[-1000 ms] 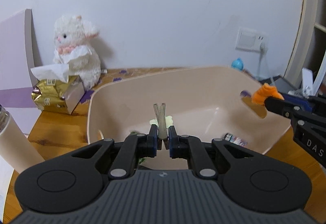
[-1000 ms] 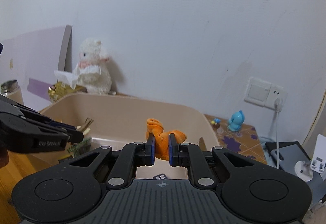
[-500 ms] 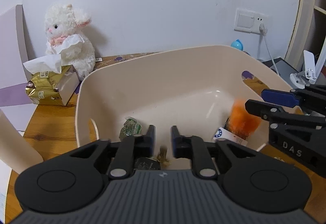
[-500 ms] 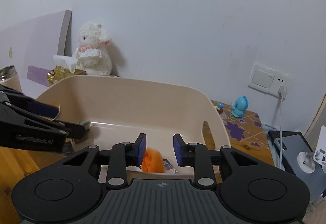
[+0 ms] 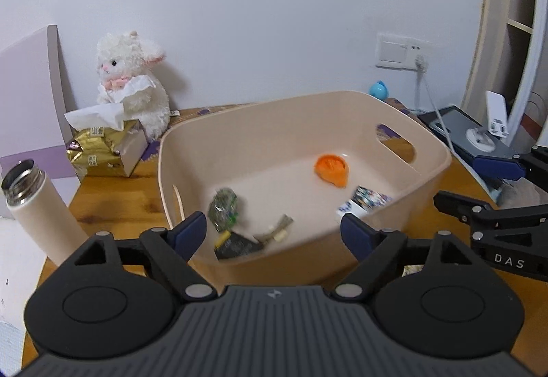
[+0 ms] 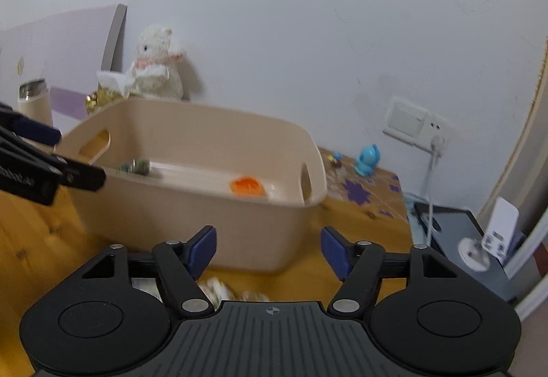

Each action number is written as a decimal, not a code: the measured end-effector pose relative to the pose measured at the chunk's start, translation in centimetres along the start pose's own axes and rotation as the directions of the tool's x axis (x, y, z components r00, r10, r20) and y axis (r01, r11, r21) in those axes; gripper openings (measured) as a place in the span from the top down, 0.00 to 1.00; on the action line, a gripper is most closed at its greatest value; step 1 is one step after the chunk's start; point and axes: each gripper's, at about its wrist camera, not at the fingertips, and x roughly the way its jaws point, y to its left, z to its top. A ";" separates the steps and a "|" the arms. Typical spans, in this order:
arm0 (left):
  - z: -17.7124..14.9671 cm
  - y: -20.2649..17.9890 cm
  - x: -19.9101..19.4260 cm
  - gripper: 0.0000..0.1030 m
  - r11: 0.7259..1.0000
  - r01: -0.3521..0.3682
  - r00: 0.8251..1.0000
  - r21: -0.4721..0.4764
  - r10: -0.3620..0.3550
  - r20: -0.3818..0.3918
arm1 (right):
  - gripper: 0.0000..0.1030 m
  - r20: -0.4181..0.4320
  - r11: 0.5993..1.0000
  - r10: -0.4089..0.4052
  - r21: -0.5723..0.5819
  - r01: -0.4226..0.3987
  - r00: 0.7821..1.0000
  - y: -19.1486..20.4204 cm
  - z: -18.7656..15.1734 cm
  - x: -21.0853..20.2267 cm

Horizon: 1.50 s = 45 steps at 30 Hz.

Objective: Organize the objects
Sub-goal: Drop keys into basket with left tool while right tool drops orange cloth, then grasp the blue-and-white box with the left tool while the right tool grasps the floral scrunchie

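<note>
My left gripper [image 5: 274,233] has its blue-padded fingers [image 5: 190,233] spread wide and holds nothing; it sits just in front of the near wall of the beige plastic bin [image 5: 342,109] on the wooden tabletop [image 5: 113,202]. My right gripper [image 6: 269,248] is also wide apart and empty, hovering on the near side of the same bin [image 6: 191,205], with its fingers [image 6: 334,250] clear of the wall.

Inside the bin I can see the small orange soft toy [image 5: 331,169] lying on the floor toward the far right corner, near the handle cut-out. A crumpled green-patterned wrapper [image 5: 223,209] rests toward the left side, and a tan clip-like piece [image 5: 276,228] lies beside a flat dark packet [image 5: 236,245] close to the near wall. A printed colourful card [image 5: 366,198] lies against the right side of the floor.

From the right wrist view, the orange toy [image 6: 248,186] shows just over the rim, and some pale blurred objects [image 6: 219,289] lie on the tabletop below my fingers; I cannot tell what they are.

To the left of the bin stand a cream insulated bottle with an open steel mouth [image 5: 37,209], a gold tissue pack [image 5: 106,150] and a white plush lamb [image 5: 133,82] against the wall.
</note>
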 end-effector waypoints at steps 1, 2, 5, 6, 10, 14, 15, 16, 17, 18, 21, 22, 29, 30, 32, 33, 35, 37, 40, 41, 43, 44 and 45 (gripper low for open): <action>-0.4 -0.2 -0.4 0.15 1.000 0.004 1.000 0.007 -0.004 0.001 | 0.27 -0.009 1.000 -0.002 -0.002 0.002 1.000 0.0 -0.6 -0.2; -0.8 -0.5 -0.7 0.12 1.000 0.004 1.000 0.015 -0.004 0.005 | 0.26 -0.018 1.000 -0.006 -0.004 0.006 1.000 -0.1 -1.1 -0.4; -2.2 -1.3 -1.5 0.12 0.999 0.007 1.000 0.037 -0.007 0.008 | 0.26 -0.055 1.000 -0.013 -0.006 0.013 0.998 -0.4 -2.6 -0.4; -2.6 -1.6 -1.7 0.12 0.999 0.013 1.000 0.044 -0.013 0.002 | 0.26 -0.065 1.000 -0.013 -0.003 0.012 0.998 -0.5 -3.1 -0.4; -4.4 -2.7 -1.8 0.11 0.997 0.041 0.999 0.067 -0.039 -0.024 | 0.25 -0.116 1.000 -0.008 -0.007 0.007 0.993 -0.4 -5.0 0.2; -6.0 -3.7 -1.1 0.10 0.995 0.075 0.996 0.068 -0.071 -0.060 | 0.24 -0.142 1.000 0.001 -0.017 -0.004 0.990 -0.3 -5.9 0.8; -6.4 -3.9 -0.8 0.10 0.994 0.086 0.994 0.065 -0.081 -0.073 | 0.24 -0.146 1.000 0.005 -0.016 -0.008 0.989 -0.3 -6.1 1.0; -6.7 -4.2 -0.5 0.10 0.993 0.098 0.992 0.064 -0.092 -0.087 | 0.24 -0.148 1.000 0.010 -0.016 -0.012 0.989 -0.2 -6.1 1.3; -6.9 -4.4 -0.2 0.10 0.992 0.109 0.990 0.066 -0.102 -0.098 | 0.23 -0.150 1.000 0.015 -0.015 -0.017 0.989 -0.2 -6.2 1.5; -7.1 -4.6 0.2 0.10 0.990 0.121 0.988 0.069 -0.113 -0.108 | 0.23 -0.152 1.000 0.020 -0.014 -0.022 0.988 -0.2 -6.2 1.8; -7.6 -4.8 1.7 0.09 0.986 0.158 0.977 0.057 -0.147 -0.154 | 0.22 -0.158 0.999 0.038 -0.011 -0.040 0.987 -0.1 -6.5 2.9; -7.7 -4.9 2.3 0.09 0.985 0.163 0.973 0.050 -0.152 -0.172 | 0.22 -0.160 0.999 0.044 -0.010 -0.047 0.986 -0.1 -6.6 3.3; -8.4 -4.8 5.8 0.09 0.981 0.188 0.960 0.042 -0.174 -0.218 | 0.22 -0.167 0.997 0.073 -0.021 -0.077 0.983 0.1 -6.6 5.9; -8.4 -4.8 6.1 0.09 0.980 0.191 0.960 0.046 -0.177 -0.219 | 0.22 -0.169 0.996 0.078 -0.019 -0.082 0.983 0.1 -6.6 6.2; -8.4 -4.9 6.9 0.09 0.979 0.196 0.960 0.059 -0.179 -0.217 | 0.22 -0.170 0.996 0.089 -0.015 -0.092 0.982 0.0 -6.6 6.9; -8.4 -5.0 7.3 0.09 0.978 0.198 0.960 0.064 -0.181 -0.214 | 0.22 -0.164 0.996 0.088 -0.013 -0.091 0.982 0.0 -6.6 7.2; -8.5 -5.0 8.0 0.08 0.975 0.211 0.959 0.069 -0.193 -0.208 | 0.22 -0.154 0.996 0.092 -0.006 -0.094 0.984 -0.1 -6.6 7.5; -8.5 -4.9 8.4 0.07 0.975 0.209 0.964 0.076 -0.193 -0.183 | 0.25 -0.153 0.994 0.111 0.015 -0.110 0.982 -0.4 -6.5 7.9; -8.4 -4.6 8.7 0.09 0.975 0.212 0.967 0.073 -0.198 -0.161 | 0.36 -0.146 0.989 0.149 0.033 -0.146 0.978 -0.4 -6.4 8.1; -8.4 -4.5 8.8 0.12 0.975 0.208 0.969 0.077 -0.195 -0.155 | 0.47 -0.142 0.987 0.161 0.036 -0.157 0.977 -0.2 -6.3 8.0; -8.4 -4.7 8.7 0.24 0.978 0.182 0.976 0.104 -0.167 -0.142 | 0.64 -0.139 0.986 0.168 0.034 -0.165 0.976 0.1 -6.2 8.1; -8.4 -4.8 8.5 0.33 0.978 0.176 0.978 0.110 -0.161 -0.131 | 0.74 -0.138 0.986 0.168 0.031 -0.165 0.976 0.3 -6.2 8.0; -8.4 -4.7 8.4 0.36 0.978 0.179 0.978 0.105 -0.165 -0.129 | 0.79 -0.137 0.986 0.168 0.028 -0.165 0.976 0.5 -6.2 8.0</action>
